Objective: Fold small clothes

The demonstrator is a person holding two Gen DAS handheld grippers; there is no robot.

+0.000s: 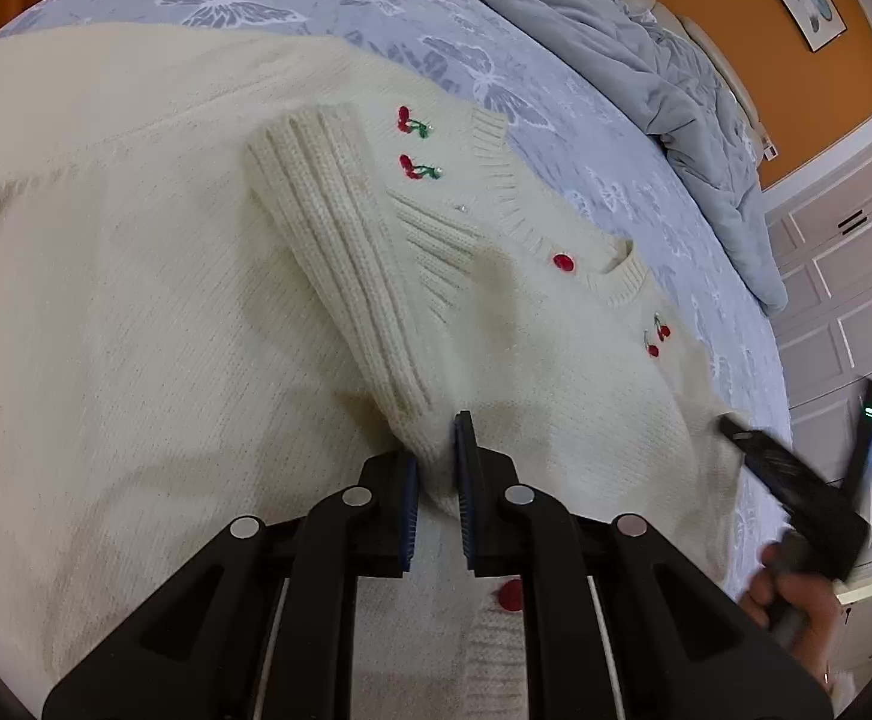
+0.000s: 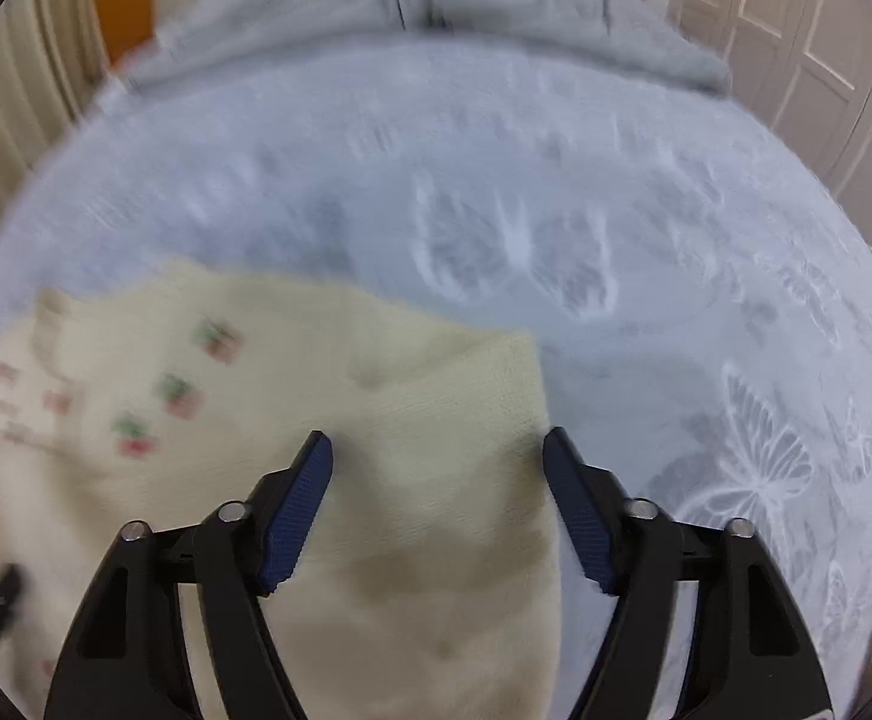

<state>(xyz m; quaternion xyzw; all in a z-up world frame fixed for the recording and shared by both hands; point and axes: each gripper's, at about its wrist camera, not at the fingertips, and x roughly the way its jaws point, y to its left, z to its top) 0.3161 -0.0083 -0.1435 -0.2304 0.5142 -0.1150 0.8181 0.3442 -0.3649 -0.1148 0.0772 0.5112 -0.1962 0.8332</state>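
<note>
On the bedsheet (image 1: 328, 6) a cream cardigan (image 1: 136, 300) is spread flat, its neckline (image 1: 622, 276) toward the grey quilt (image 1: 646, 72). A sleeve (image 1: 340, 276) is laid across the cardigan's front, and its cuff (image 1: 298, 138) lies beside the neckline. The sleeve's near end is pinched in the left gripper (image 1: 436, 462), whose pads are closed on the knit fabric. The step in hand is judged to be the sleeve fold: one sleeve is brought in and is held in place.

At the cardigan's opposite side edge (image 2: 532, 396), the right gripper (image 2: 436, 462) is held above the fabric with its jaws parted; nothing is gripped between them. That view is blurred, so contact with the fabric cannot be told.

For the next move, the side edge is probably to be straddled by the open jaws, closed on, and carried toward the neckline's centre line. The knit is soft, so the left hold should be kept until the fold is laid.
</note>
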